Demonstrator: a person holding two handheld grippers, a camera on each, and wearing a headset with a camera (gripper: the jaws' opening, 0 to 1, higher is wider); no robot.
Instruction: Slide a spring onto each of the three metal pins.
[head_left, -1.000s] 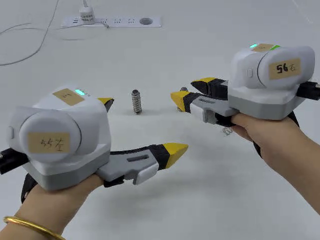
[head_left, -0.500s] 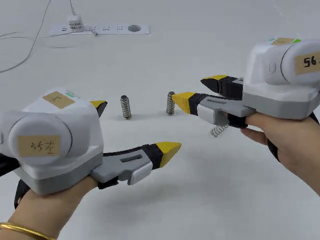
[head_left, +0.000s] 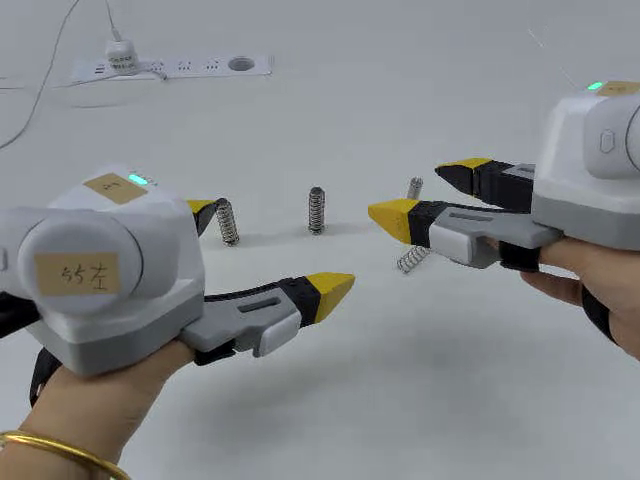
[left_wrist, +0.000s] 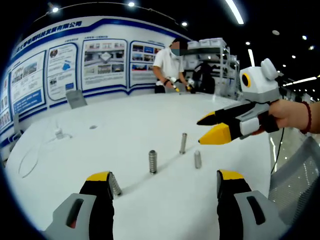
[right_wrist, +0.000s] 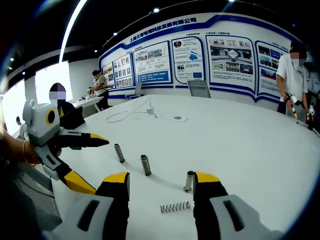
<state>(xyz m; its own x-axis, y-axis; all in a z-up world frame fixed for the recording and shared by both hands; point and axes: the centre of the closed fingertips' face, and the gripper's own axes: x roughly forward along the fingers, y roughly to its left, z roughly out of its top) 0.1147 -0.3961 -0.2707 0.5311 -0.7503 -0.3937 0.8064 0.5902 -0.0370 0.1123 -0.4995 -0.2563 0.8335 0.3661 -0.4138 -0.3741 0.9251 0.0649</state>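
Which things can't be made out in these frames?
- Left gripper view: nearest spring, partly hidden behind a jaw of the left tool.
- Left gripper view: short grey piece beside the bare pin, too small to name.
- Head view: right tool, body cut off by the right edge.

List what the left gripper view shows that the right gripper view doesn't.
Left gripper view's own: the right gripper seen from outside, open. Right gripper view's own: the left gripper seen from outside, open, and a person at a far table. Shared: two sprung pins, a bare pin, the loose spring lying flat, and the power strip.
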